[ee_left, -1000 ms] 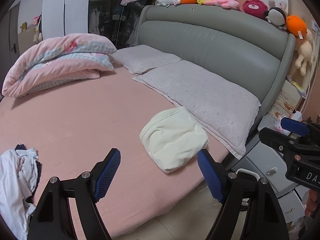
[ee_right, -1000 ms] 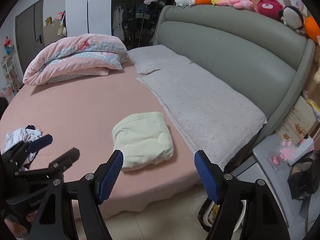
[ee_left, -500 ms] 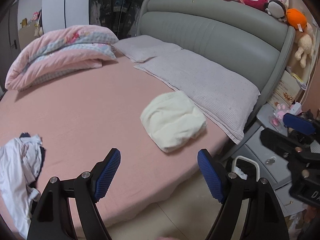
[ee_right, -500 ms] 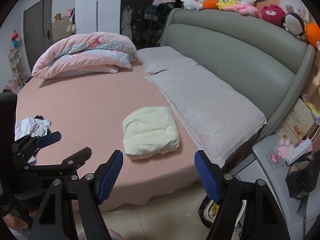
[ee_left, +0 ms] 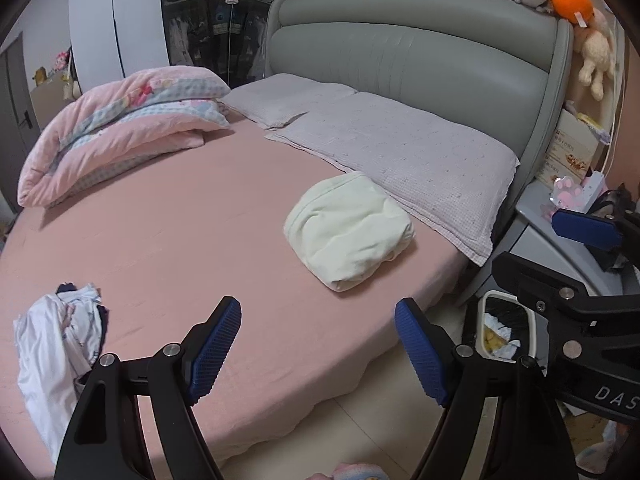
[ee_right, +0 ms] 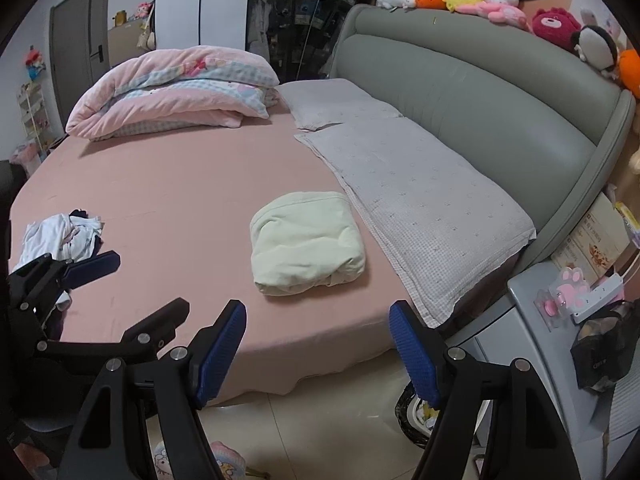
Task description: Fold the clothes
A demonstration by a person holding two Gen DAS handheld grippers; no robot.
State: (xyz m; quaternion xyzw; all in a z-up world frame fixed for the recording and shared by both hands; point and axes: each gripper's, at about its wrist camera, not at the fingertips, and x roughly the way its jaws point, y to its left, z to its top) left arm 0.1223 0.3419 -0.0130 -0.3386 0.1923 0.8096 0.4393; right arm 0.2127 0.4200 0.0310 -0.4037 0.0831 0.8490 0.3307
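Note:
A folded cream garment point(ee_left: 348, 232) lies on the pink bed sheet point(ee_left: 180, 240) near the bed's right side; it also shows in the right wrist view point(ee_right: 306, 248). A crumpled pile of white and dark clothes point(ee_left: 60, 344) lies at the bed's near left edge, also in the right wrist view point(ee_right: 62, 236). My left gripper point(ee_left: 318, 344) is open and empty, held off the bed's near edge. My right gripper point(ee_right: 318, 350) is open and empty, likewise back from the bed. Each gripper shows in the other's view, the right one point(ee_left: 568, 264) and the left one point(ee_right: 100, 288).
A rolled pink quilt point(ee_left: 120, 136) lies at the bed's far left. Grey pillows point(ee_left: 392, 152) lie along the grey headboard point(ee_left: 420, 60), which has plush toys on top. A grey nightstand point(ee_right: 560, 344) and a waste bin point(ee_left: 502, 328) stand right of the bed.
Both grippers have pulled back and up from the bed, so the cream garment looks farther away and more floor shows. Both stay open and empty.

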